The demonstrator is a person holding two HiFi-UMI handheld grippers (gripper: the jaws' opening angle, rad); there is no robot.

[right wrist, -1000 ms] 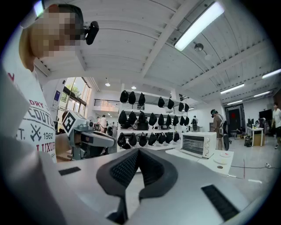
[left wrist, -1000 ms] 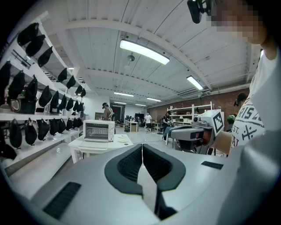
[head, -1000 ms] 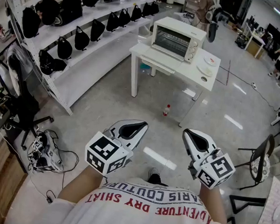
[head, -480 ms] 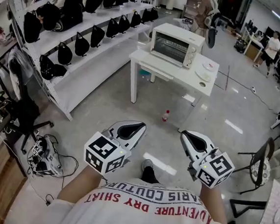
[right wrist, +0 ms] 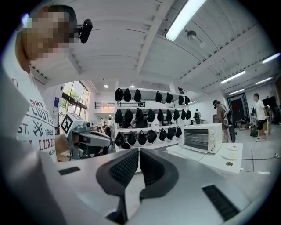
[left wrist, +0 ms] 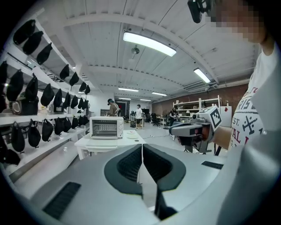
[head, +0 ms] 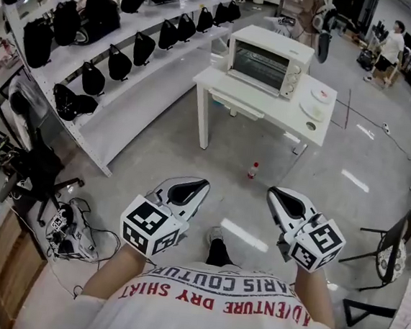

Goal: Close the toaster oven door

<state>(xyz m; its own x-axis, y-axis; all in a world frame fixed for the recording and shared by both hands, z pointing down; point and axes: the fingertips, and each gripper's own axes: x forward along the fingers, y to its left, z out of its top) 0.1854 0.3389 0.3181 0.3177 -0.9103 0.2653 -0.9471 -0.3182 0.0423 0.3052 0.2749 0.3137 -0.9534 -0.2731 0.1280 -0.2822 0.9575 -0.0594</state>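
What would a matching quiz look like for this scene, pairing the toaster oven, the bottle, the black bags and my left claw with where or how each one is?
Things:
1. toaster oven
2. bottle
3. black bags
4. left claw

Places or states:
A. on the floor
B. shut, with nothing in it
C. on the white table
D. on the shelves

Pairs: 1-C, 2-A, 3-D, 4-B.
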